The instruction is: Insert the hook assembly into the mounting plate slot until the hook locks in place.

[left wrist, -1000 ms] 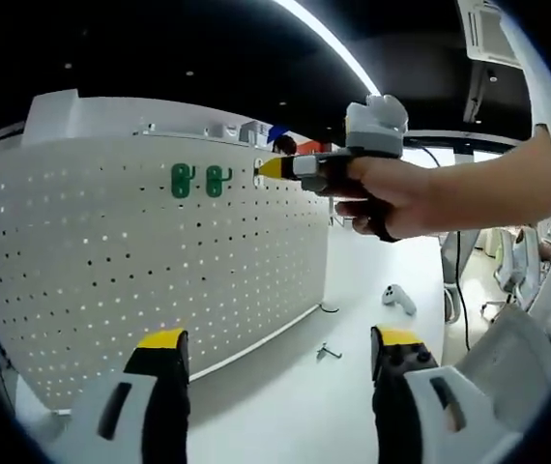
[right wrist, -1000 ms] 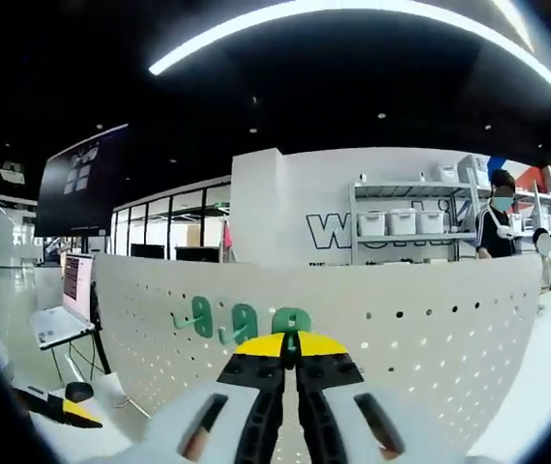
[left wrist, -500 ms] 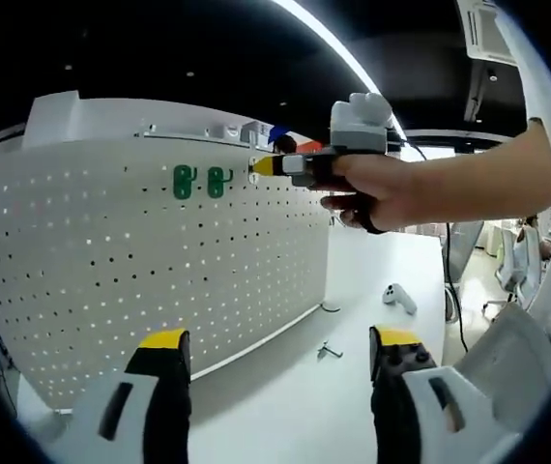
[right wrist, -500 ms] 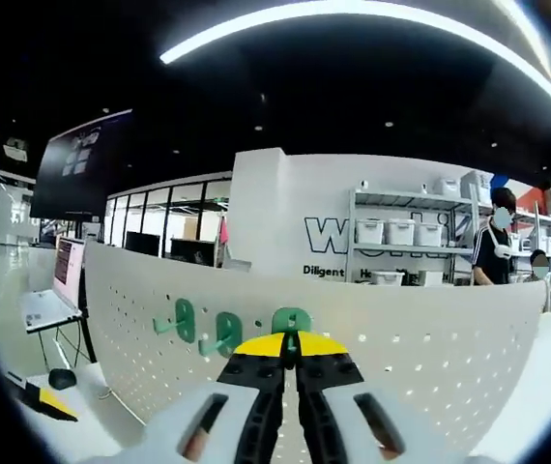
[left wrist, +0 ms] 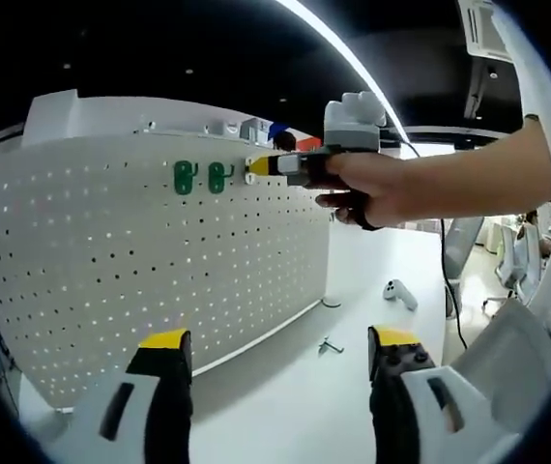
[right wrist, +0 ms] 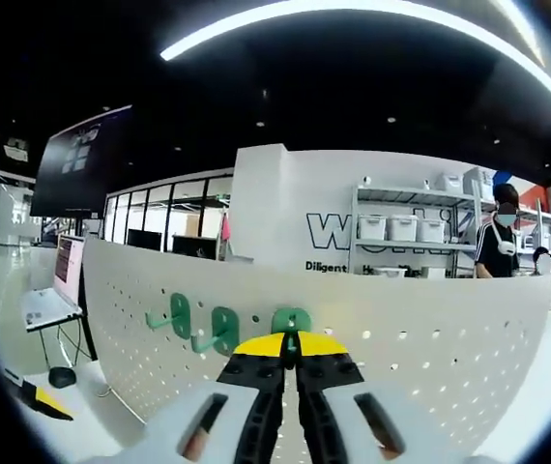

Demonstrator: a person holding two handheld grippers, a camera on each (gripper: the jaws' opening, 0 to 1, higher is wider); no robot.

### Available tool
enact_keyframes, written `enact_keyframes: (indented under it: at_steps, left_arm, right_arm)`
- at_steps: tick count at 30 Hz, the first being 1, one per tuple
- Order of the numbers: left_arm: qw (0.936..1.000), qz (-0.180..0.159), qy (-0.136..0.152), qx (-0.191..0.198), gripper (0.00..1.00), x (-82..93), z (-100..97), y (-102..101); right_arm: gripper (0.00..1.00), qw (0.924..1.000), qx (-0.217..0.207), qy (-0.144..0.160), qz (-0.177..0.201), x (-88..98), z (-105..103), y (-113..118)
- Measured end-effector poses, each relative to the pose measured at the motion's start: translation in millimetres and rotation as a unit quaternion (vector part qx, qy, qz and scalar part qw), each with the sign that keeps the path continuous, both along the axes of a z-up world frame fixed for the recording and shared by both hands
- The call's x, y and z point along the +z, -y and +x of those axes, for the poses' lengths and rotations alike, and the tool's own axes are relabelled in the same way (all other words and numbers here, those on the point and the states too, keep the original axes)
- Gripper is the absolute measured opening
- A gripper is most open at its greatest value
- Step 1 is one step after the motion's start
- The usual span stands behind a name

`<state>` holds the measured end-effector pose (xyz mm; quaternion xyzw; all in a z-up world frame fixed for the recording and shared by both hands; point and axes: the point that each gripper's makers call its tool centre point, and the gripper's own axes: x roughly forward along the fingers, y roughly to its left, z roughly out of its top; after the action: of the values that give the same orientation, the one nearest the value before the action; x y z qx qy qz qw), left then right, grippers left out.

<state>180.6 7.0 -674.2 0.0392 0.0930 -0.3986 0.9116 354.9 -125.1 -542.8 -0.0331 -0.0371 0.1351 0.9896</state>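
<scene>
— Where is the hook right now, relative to your claw?

— Dead ahead of my right gripper (right wrist: pixel 291 346). Its yellow tips are pinched together on a green hook (right wrist: pixel 292 322), which sits just past them, pressed up near the top edge of the white pegboard (right wrist: pixel 430 362). In the left gripper view I see that same claw (left wrist: pixel 258 166) reaching in from the right, nose pointing at the board (left wrist: pixel 159 271), just beside the two green hooks (left wrist: pixel 200 177) already hanging in the upper row.

— So which way does the push go?

— Straight along the claw's own long axis, into the board face — I judge the hook's pegs have to meet the holes square, so any roll of my wrist could make them miss. Whether it is seated yet I can't tell; the tips hide the contact.

— And your other hand?

— My left gripper (left wrist: pixel 274 348) hangs low and well apart from the board, jaws wide, holding nothing. The right one is the nearer by far. A small metal piece (left wrist: pixel 329 346) lies on the tabletop (left wrist: pixel 285 406) below.
</scene>
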Motion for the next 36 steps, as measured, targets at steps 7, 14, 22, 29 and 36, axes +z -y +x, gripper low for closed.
enact_keyframes:
  at_steps: [7,14,22,29,36]
  left_arm:
    - [1.0000,0.006,-0.005,-0.001,0.75,-4.4,0.7,-2.2]
    - [1.0000,0.007,-0.004,0.001,0.75,-4.5,2.1,-4.9]
    - [0.9999,0.008,-0.008,-0.001,0.75,-7.1,-1.0,-5.0]
    - [0.9999,0.007,-0.011,-0.005,0.74,-9.2,-4.7,-1.4]
    - [0.9999,0.006,-0.012,-0.005,0.74,-9.7,-5.4,-1.6]
  right_arm:
    - [0.01,1.0000,0.000,-0.002,-0.006,-3.9,3.0,-1.7]
    - [0.01,0.9998,-0.018,-0.007,-0.001,-6.3,5.7,-3.0]
    - [0.01,0.9982,-0.056,-0.006,-0.020,-6.7,7.6,-3.8]
    - [0.02,0.9957,-0.083,-0.016,-0.036,-9.1,11.1,-5.1]
    - [0.02,0.9960,-0.082,-0.016,-0.032,-9.8,8.8,-3.4]
